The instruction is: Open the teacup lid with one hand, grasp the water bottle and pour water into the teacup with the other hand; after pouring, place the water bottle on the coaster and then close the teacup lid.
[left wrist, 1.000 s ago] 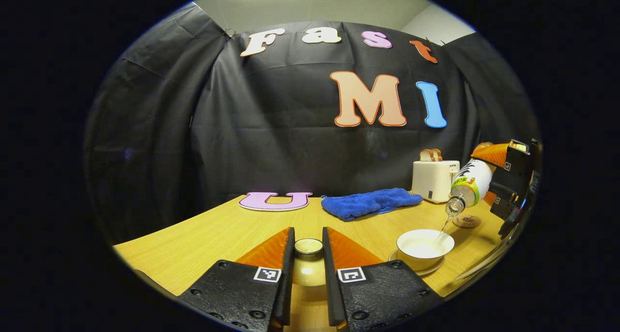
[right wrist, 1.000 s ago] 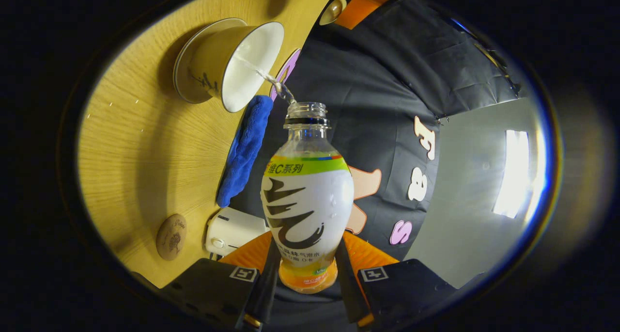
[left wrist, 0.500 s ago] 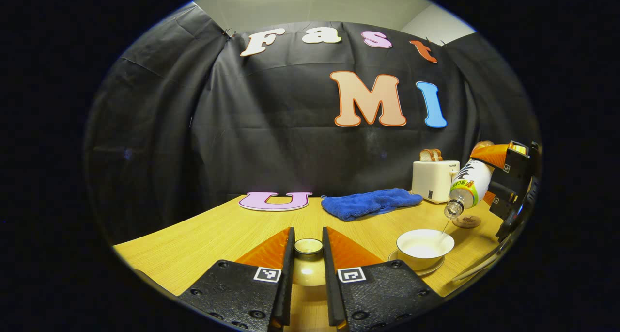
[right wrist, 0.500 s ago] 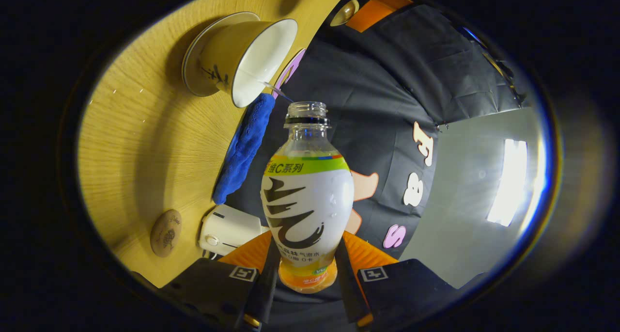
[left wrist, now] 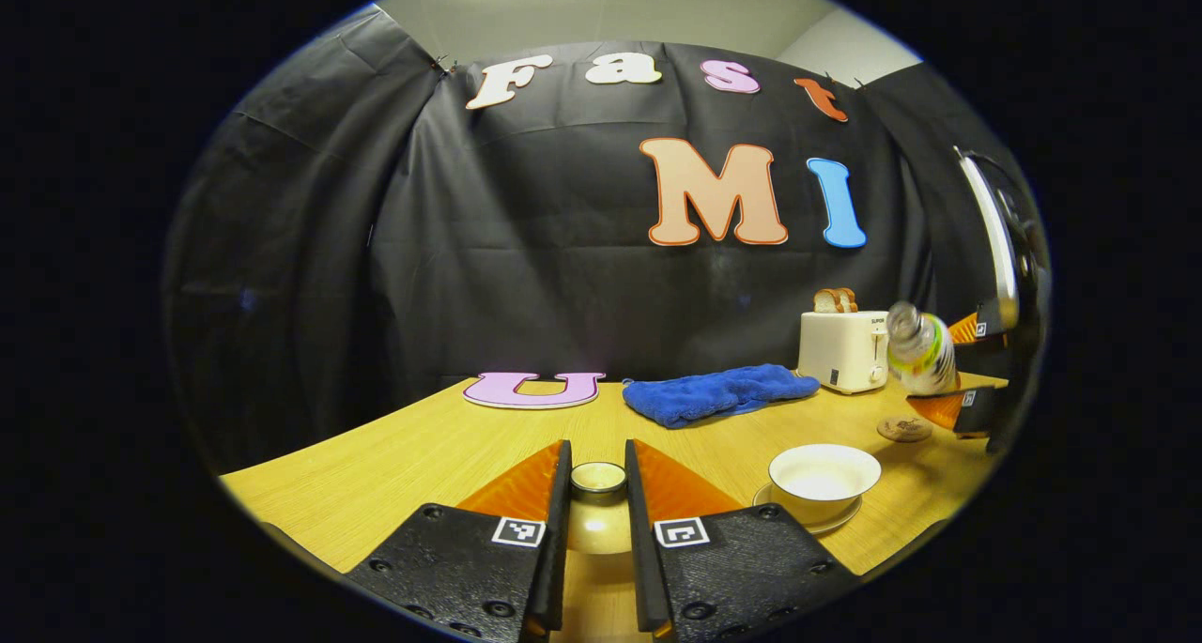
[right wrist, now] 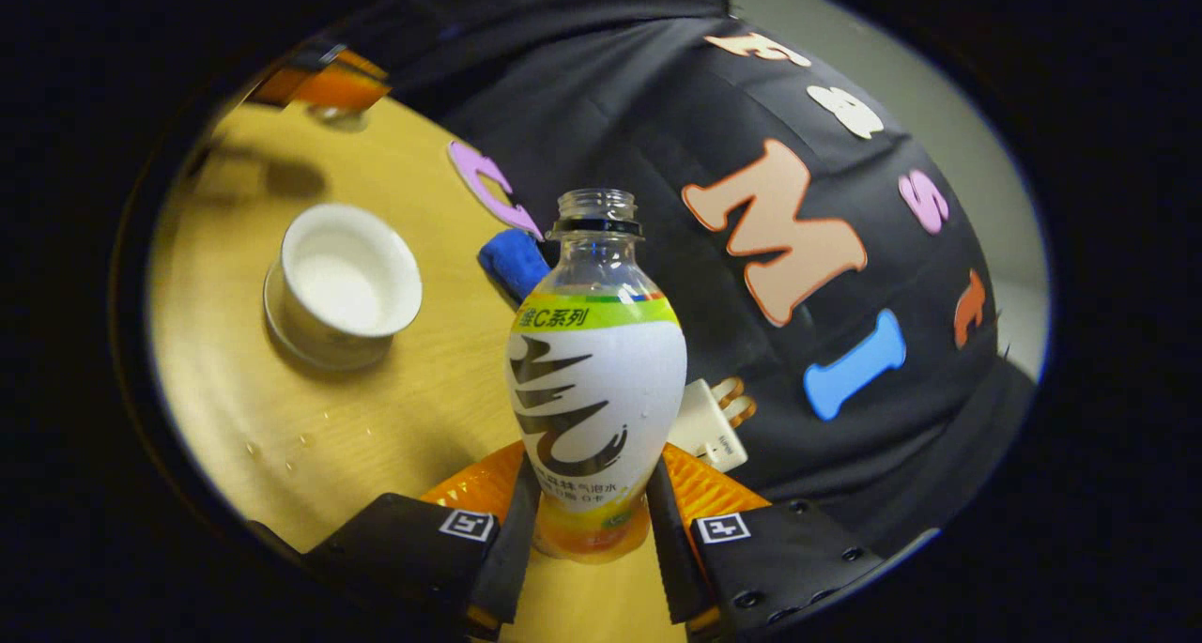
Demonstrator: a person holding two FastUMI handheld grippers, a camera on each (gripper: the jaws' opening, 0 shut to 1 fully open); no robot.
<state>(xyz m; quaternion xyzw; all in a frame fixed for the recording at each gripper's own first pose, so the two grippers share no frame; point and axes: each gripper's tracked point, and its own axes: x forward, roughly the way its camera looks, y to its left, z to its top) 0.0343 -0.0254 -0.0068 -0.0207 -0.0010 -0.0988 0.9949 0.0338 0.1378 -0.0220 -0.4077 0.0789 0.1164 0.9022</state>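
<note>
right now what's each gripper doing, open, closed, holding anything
Left gripper: closed on the teacup lid, held low over the table.
Right gripper: closed on the water bottle, near upright, off to the side of the teacup.

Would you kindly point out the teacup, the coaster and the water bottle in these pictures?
teacup (left wrist: 824,481), left gripper view, on its white inside near the rim.
coaster (left wrist: 904,428), left gripper view, on its round top face.
water bottle (right wrist: 595,390), right gripper view, on the label of its body.
</note>
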